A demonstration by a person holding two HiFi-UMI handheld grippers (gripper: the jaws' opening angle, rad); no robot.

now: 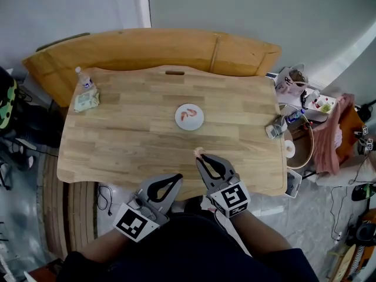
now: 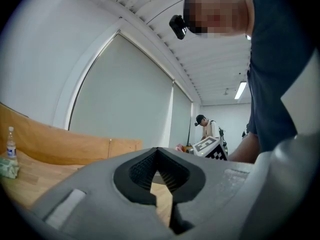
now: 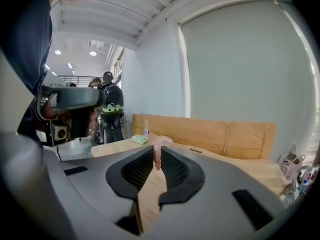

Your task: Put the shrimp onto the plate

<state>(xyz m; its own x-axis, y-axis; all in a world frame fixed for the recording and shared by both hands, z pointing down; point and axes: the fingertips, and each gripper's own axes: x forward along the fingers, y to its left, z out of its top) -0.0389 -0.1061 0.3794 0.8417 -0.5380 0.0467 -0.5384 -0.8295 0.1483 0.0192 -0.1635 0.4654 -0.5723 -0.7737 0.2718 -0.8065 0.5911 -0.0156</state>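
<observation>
A white plate (image 1: 190,128) sits mid-table with pink shrimp (image 1: 187,115) lying on it. My right gripper (image 1: 199,156) hovers over the table's near edge, short of the plate, and is shut on one pink shrimp (image 1: 198,151). In the right gripper view that shrimp (image 3: 161,143) sticks up from between the jaw tips of the right gripper (image 3: 158,153). My left gripper (image 1: 178,178) is at the front edge to the left, with its jaws together and nothing in them. In the left gripper view the left gripper (image 2: 157,150) points across the tabletop.
A water bottle (image 1: 84,78) and a green tissue pack (image 1: 87,101) stand at the table's far left corner. A wooden bench back (image 1: 153,49) runs behind the table. Bags (image 1: 291,80) and a round basket (image 1: 302,144) crowd the right side. People stand in the background.
</observation>
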